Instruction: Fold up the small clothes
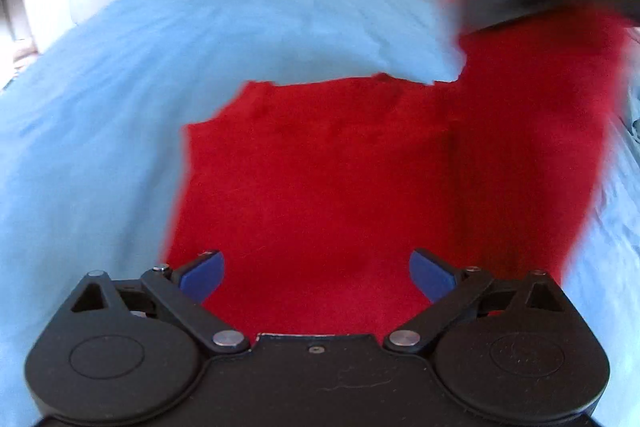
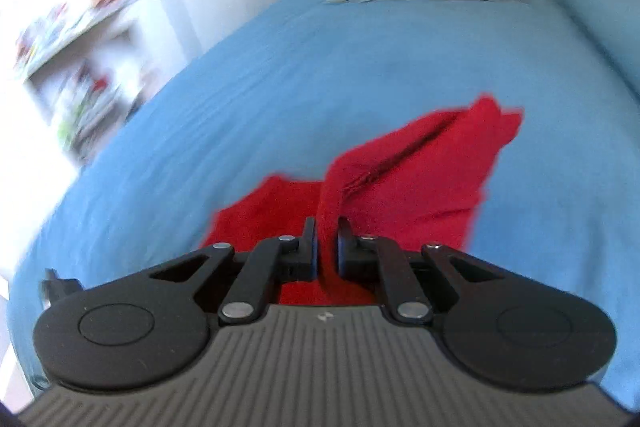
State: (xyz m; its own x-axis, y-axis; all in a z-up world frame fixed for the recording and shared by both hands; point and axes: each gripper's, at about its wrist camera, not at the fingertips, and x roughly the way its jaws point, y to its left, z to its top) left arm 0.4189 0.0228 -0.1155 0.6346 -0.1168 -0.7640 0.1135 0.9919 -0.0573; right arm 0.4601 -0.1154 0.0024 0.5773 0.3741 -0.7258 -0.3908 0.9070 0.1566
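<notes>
Garment [image 2: 420, 167] pinched, right gripper [image 2: 327, 247]

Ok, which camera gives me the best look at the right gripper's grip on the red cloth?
The right wrist view: the right gripper is shut on a pinched ridge of the red cloth, lifted off the blue bedsheet. The left wrist view shows that gripper only as a dark blur at top right, with cloth trailing below.

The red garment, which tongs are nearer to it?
Right. The right tongs are shut on a fold of the red garment; the left tongs hover open above it.
</notes>
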